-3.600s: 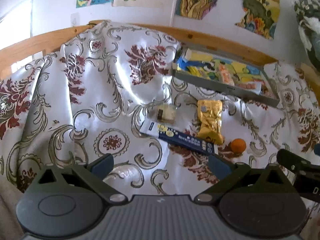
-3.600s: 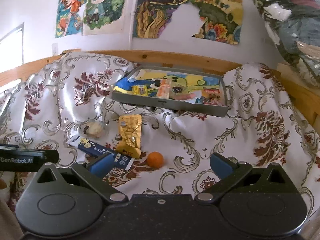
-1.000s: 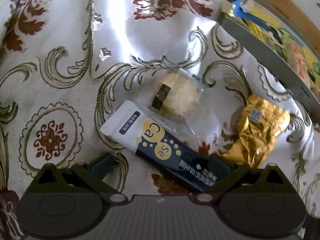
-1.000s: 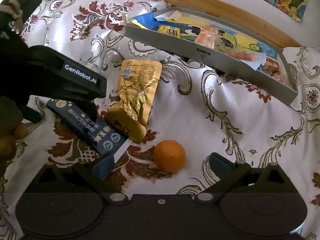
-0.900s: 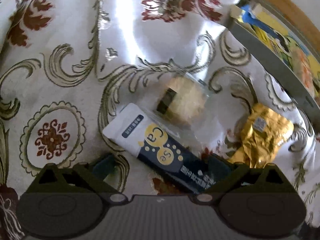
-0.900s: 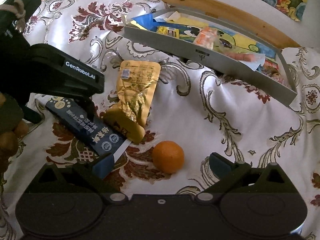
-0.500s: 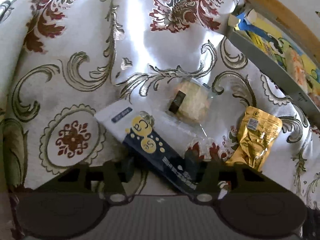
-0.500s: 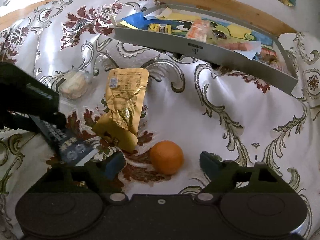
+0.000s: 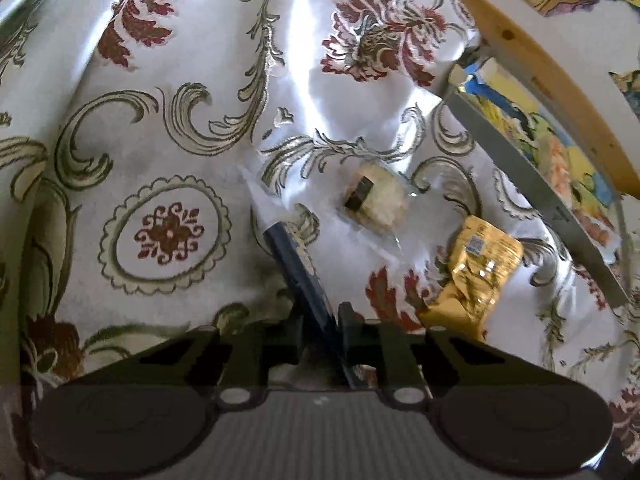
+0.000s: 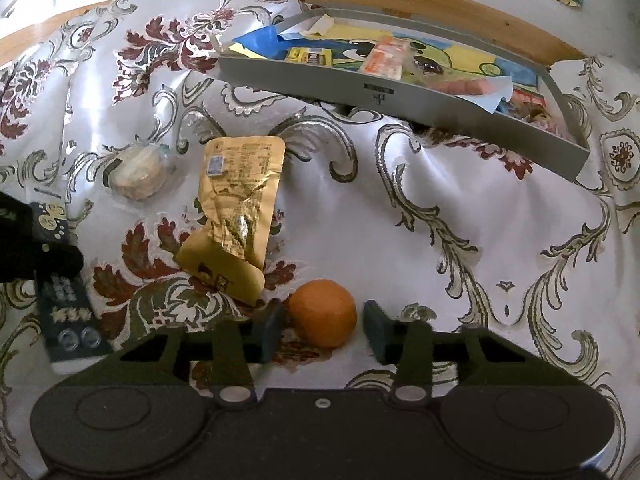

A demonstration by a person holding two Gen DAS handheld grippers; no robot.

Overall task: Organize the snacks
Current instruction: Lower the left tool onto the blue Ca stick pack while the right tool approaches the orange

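Left tool and right tool: each had a dark body with a ribbed grey centre panel, two round recessed discs, two silver screws, triangular cut-outs, and blue-grey finger pads.

The cloth is a satiny, glossy white fabric with woven floral figures. The gold pouch looks like crinkled shiny foil, and the round cake's wrapper is clear glossy plastic. The grey tray is smooth and matt, the rail behind it varnished wood, and the orange has a dull, finely dimpled skin.
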